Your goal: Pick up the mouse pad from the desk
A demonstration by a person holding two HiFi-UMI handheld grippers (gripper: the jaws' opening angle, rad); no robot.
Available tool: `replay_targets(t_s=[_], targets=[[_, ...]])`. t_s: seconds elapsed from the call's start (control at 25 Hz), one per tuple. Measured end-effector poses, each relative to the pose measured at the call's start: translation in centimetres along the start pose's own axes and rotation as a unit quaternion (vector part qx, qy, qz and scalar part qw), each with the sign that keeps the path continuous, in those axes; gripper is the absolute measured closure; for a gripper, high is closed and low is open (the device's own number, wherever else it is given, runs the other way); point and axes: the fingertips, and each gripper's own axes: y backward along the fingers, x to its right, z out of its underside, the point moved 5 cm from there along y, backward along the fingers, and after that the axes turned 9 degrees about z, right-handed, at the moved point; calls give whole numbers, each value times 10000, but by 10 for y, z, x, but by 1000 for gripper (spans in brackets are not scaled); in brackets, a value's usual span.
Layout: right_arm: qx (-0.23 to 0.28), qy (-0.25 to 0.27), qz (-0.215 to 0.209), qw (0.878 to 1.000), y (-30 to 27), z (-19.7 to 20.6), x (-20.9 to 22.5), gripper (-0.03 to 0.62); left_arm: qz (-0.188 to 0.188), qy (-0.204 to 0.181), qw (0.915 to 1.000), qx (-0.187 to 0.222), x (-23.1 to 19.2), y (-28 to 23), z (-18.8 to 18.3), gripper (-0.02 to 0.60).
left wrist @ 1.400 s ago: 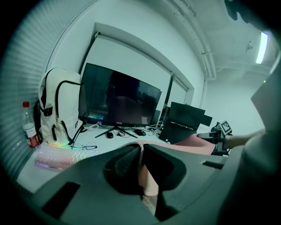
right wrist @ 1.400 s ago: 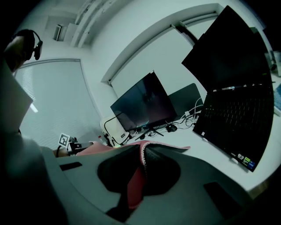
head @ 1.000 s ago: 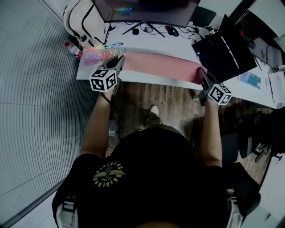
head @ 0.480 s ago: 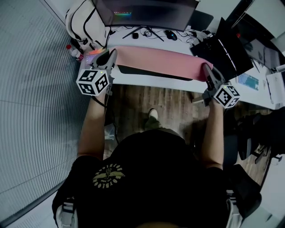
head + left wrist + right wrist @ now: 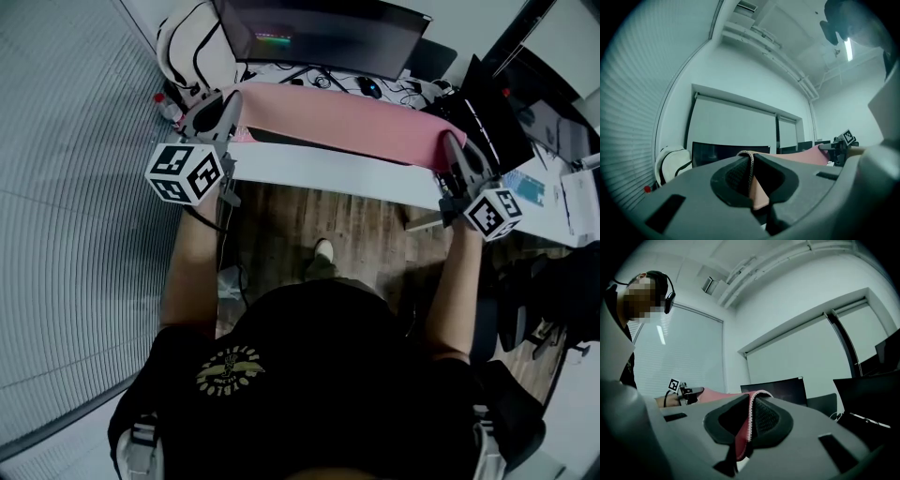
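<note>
The pink mouse pad [image 5: 337, 117] hangs stretched above the white counter [image 5: 328, 171], spanning from 11 o'clock to 2 o'clock in the head view. The left gripper [image 5: 228, 101] is clamped narrow on the pad's corner at 11 o'clock. The right gripper [image 5: 453, 148] pinches the opposite corner at 2 o'clock. A dark monitor [image 5: 323, 37] stands behind the pad at 12 o'clock.

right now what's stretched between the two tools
Only the pink mouse pad, held at each end by the left tool and right tool; head view.
</note>
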Motion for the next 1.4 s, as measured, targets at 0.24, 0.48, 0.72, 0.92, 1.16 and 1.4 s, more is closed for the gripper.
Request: replay_targets(t_s=[0.24, 0.48, 0.72, 0.92, 1.16, 1.4], targets=[[256, 305, -157, 9991, 7, -29, -25, 568, -34, -152, 9994, 296, 6, 24, -31, 558], [587, 544, -307, 9963, 22, -62, -48, 566, -10, -328, 9981, 518, 17, 45, -63, 558], [719, 666, -383, 9944, 28, -79, -59, 568, -33, -425, 9973, 591, 22, 55, -78, 558], [719, 861, -436, 9927, 28, -83, -68, 568, -55, -380, 9976, 571, 21, 61, -77, 558], [728, 697, -343, 9943, 35, -75, -73, 568, -19, -361, 9976, 590, 22, 71, -72, 558], [702, 649, -290, 9950, 40, -76, -78, 568, 38, -307, 9980, 553, 23, 75, -72, 558]])
